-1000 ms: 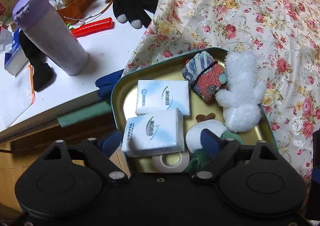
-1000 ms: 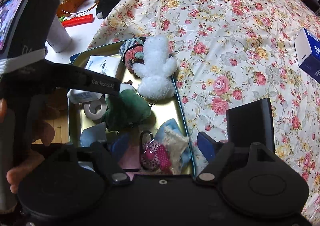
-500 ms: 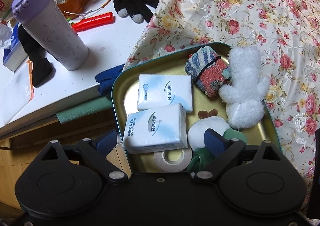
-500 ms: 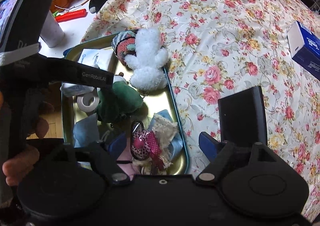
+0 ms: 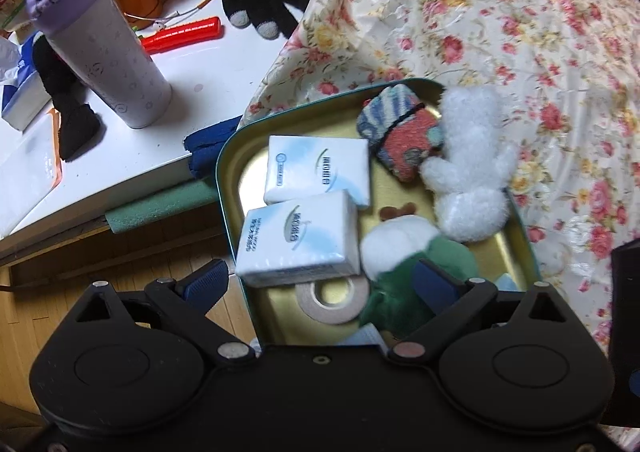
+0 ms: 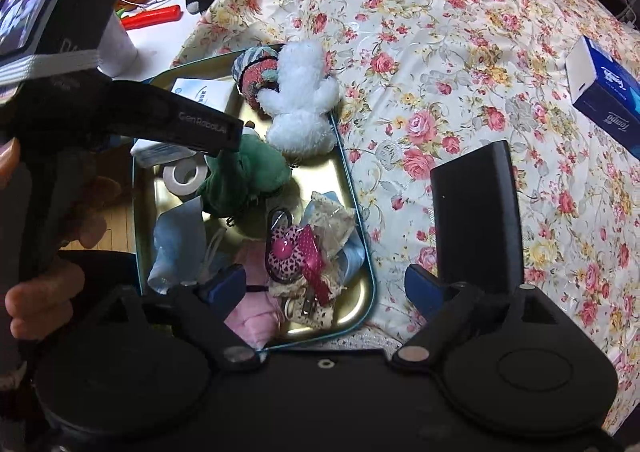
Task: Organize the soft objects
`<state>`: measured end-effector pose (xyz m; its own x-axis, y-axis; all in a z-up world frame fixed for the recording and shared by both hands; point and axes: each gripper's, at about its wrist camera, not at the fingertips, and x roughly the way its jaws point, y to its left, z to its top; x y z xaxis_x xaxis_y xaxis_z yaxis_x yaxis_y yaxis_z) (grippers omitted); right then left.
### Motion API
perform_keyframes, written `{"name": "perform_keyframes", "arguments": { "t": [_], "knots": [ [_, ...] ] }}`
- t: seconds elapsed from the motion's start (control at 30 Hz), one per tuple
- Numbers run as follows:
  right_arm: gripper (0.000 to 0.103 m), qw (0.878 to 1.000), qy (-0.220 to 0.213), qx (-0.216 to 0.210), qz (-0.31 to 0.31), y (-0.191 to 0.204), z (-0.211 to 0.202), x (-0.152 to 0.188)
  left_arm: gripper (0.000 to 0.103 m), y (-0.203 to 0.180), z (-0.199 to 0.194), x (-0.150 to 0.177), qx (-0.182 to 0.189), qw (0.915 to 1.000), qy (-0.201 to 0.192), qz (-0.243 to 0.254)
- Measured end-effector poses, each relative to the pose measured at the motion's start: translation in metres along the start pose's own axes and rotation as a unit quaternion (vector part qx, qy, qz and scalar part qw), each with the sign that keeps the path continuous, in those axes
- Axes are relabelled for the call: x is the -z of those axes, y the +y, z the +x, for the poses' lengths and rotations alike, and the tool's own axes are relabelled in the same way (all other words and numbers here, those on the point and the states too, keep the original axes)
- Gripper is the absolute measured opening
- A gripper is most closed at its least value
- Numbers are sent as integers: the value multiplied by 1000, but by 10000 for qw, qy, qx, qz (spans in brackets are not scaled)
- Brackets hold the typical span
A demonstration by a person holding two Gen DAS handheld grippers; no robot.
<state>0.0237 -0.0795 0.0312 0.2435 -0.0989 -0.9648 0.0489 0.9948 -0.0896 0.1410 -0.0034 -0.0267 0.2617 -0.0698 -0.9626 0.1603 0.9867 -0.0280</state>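
In your left wrist view, your left gripper (image 5: 320,280) points steeply down over the near end of a gold tray (image 5: 230,156) with a teal rim. Its fingers are spread wide and have just been opening; nothing is pinched. A tissue pack (image 5: 298,238) lies between and just beyond the fingertips, its long axis running left to right, roughly in line with the gap. A second tissue pack (image 5: 318,170) sits just beyond it. A tape roll (image 5: 332,298) lies just under the near pack. The green plush (image 5: 404,284) touches your right fingertip (image 5: 434,284). Farther right, a white plush (image 5: 466,172) leans on the tray's right rim beside a striped fabric roll (image 5: 400,138). Left of the tray is a white table with a purple-capped bottle (image 5: 100,48).

In your right wrist view, your right gripper (image 6: 326,284) also points down, fingers spread and just opened, holding nothing. Between them lies a pink leopard-print hair clip (image 6: 292,248) on a heap of lace and pale blue cloth at the tray's near right corner, with pink fabric (image 6: 252,316) at the left finger. A black case (image 6: 476,208) lies on the floral cloth (image 6: 440,52) to the right.

Your left hand is nearer the tissue packs; your right is nearer the clip heap.
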Motion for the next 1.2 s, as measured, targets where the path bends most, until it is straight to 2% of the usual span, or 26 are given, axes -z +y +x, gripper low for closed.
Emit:
{"name": "perform_keyframes", "arguments": {
  "t": [0.43,0.73,1.03,1.2],
  "knots": [
    [93,9992,-356,93,155,-28,-37,31,96,-19,-45,41,-33,9998,-197,-78],
    [94,9982,-521,59,296,-41,-52,66,96,-35,-69,78,-266,9992,-302,-23],
    [96,9961,-681,-6,567,-62,-65,100,96,-57,-92,114,-359,9983,-434,122],
    [96,9946,-739,100,719,-70,-70,116,96,-67,-105,135,-363,9977,-549,181]
  ]
}}
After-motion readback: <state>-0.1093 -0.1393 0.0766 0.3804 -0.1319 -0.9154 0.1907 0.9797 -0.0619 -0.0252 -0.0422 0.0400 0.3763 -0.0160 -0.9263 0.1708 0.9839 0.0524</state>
